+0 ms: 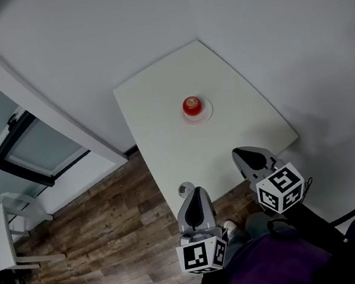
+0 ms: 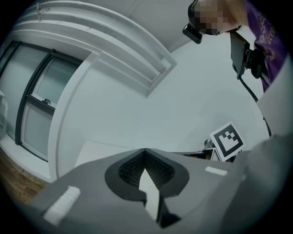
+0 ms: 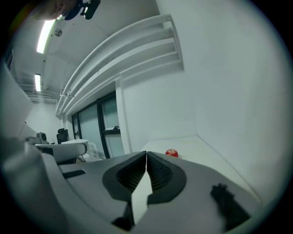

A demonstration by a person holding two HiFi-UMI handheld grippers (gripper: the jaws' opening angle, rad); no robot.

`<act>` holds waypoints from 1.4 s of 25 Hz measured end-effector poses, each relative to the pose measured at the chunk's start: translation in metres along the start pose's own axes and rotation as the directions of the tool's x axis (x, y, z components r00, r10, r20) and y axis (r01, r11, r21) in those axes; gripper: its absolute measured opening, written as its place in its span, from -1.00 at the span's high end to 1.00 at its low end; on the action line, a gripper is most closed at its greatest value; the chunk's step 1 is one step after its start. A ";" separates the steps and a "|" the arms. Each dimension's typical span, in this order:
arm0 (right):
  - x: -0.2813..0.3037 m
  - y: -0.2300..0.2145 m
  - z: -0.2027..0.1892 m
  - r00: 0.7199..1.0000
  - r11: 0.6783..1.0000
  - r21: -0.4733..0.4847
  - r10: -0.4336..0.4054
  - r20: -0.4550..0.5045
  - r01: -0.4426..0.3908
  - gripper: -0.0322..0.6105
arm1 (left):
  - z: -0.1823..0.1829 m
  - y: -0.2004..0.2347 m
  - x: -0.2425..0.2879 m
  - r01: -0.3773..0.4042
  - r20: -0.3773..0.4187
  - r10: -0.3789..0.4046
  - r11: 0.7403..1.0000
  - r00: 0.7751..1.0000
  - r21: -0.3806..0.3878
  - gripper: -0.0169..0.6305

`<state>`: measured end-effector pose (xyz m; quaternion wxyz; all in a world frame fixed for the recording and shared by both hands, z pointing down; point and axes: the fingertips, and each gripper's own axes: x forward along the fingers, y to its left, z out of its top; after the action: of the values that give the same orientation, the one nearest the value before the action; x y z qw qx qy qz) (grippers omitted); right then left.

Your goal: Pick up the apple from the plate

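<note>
Approach: I hold the left gripper (image 1: 197,195) and right gripper (image 1: 244,155) near the table's (image 1: 156,94) front edge. Both jaw pairs are pressed together and empty, presumably for transit. The apple (image 1: 191,106) sits on its plate (image 1: 204,116) mid-table, well ahead.

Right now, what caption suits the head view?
Red apple on a plate on a white table; left hand-held gripper and right hand-held gripper, both shut, near its edge.

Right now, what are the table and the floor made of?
The table looks like smooth matte white laminate or painted board: no grain shows. The floor looks like brown wood planks, with streaky grain and seams; could be wood-look vinyl.
</note>
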<state>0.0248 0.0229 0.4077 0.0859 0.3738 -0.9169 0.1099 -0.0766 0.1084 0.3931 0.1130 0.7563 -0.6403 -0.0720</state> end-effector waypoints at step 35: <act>0.150 -0.095 0.007 0.980 0.988 0.016 0.151 -0.131 -0.150 0.86 | 0.002 0.050 0.152 -0.161 -0.046 0.160 0.987 0.986 -0.015 0.93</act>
<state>-0.0146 -0.1454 0.4499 0.1364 0.2954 -0.9346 0.1434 -0.0994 -0.0488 0.4100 0.1398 0.7026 -0.6959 -0.0515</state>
